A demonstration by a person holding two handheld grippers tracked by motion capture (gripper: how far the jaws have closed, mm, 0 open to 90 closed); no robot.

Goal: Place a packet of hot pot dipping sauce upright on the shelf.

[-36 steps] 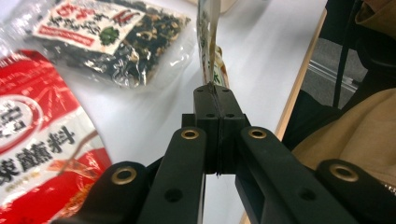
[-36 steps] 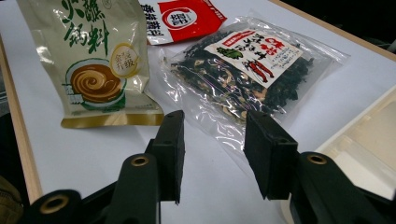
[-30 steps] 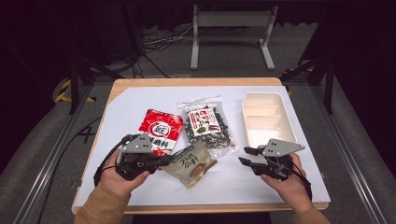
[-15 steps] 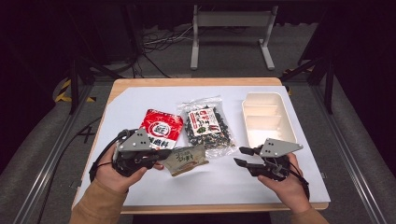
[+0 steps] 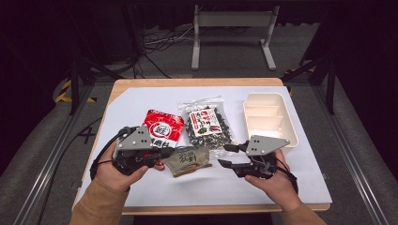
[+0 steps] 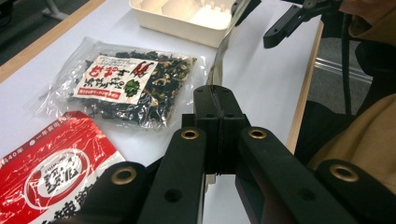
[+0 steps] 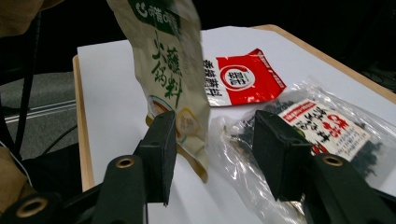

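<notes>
My left gripper [image 5: 165, 158] [image 6: 216, 98] is shut on the edge of a beige and green sachet [image 5: 187, 161] [image 7: 173, 70] and holds it up off the white table top [image 5: 141, 98]. Its thin edge [image 6: 224, 51] rises past the shut jaws. My right gripper [image 5: 224, 155] [image 7: 215, 135] is open, with the sachet hanging just ahead of its left jaw, ungripped. Flat on the table lie a red packet [image 5: 162, 129] [image 6: 51, 168] [image 7: 243, 77] and a clear bag of dark dried food [image 5: 209, 124] [image 6: 126, 84] [image 7: 322, 130].
A white compartment tray [image 5: 270, 117] [image 6: 187, 18] stands at the right of the table, behind my right gripper. The wooden table edge [image 5: 225, 208] runs close under both hands. A grey metal stand [image 5: 232, 28] and cables sit on the floor beyond the table.
The left gripper has raised the sachet off the table and tipped it more upright. The right gripper has moved left toward it, still open.
</notes>
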